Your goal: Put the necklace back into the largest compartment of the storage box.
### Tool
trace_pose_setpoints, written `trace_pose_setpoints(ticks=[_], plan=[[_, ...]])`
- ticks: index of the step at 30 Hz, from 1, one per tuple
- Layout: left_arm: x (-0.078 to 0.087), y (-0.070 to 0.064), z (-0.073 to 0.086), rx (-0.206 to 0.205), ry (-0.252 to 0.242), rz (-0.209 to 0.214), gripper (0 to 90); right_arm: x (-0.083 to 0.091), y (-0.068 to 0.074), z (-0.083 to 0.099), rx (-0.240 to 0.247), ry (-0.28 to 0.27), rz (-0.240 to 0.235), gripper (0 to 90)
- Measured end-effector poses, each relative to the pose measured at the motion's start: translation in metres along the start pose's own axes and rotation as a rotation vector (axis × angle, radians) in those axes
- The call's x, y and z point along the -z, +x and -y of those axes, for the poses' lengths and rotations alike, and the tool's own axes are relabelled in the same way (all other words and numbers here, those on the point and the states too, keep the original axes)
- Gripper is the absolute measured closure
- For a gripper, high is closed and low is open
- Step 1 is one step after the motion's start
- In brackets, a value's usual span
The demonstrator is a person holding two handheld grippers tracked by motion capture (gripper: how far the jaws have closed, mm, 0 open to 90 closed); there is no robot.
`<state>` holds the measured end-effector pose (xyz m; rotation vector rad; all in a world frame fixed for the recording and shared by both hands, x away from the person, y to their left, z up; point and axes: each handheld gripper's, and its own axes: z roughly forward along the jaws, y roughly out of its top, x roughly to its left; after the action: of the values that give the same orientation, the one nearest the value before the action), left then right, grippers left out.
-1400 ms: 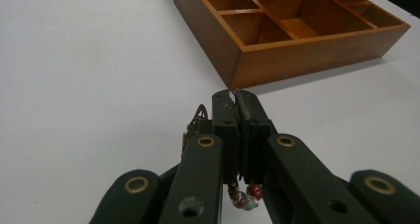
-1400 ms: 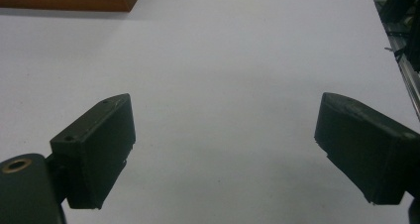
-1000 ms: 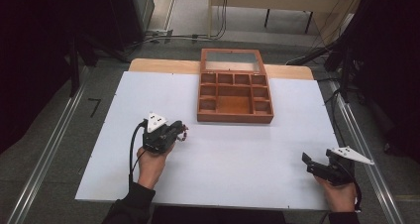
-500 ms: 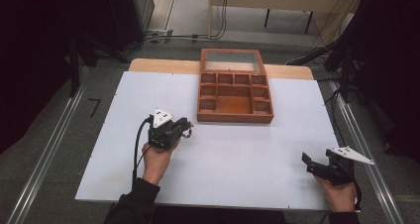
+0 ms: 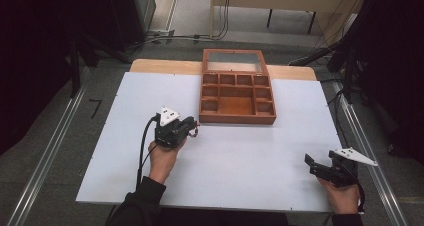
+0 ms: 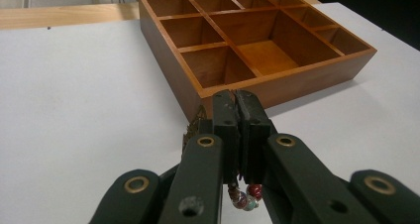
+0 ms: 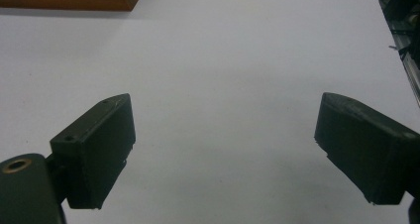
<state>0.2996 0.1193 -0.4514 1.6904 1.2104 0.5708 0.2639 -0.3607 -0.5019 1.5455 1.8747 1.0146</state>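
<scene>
White surface (image 5: 125, 136), wooden box (image 5: 236, 92) as landmark: left gripper (image 5: 189, 125), fingers clenched on beaded string (image 6: 245, 198), now nearer box's front-left corner; right gripper (image 5: 309, 161) released, idle.

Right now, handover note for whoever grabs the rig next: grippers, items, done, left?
Left hand-held gripper: shut on a beaded string, lifted just short of the wooden box's near-left corner.
Right hand-held gripper: open, holding nothing, low over the white table at its near-right edge.
Box: lid open, the compartments in view look bare.
Done: beads picked up.
Left: probably carry them into a compartment and release.
</scene>
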Motion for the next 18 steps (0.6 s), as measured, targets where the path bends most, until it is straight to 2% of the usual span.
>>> trace_pose_setpoints(ticks=[18], plan=[[-0.014,-0.012,-0.012,-0.01,0.004,0.027,88.9,0.0,0.0,0.0,-0.003,0.001,-0.003,6.9]])
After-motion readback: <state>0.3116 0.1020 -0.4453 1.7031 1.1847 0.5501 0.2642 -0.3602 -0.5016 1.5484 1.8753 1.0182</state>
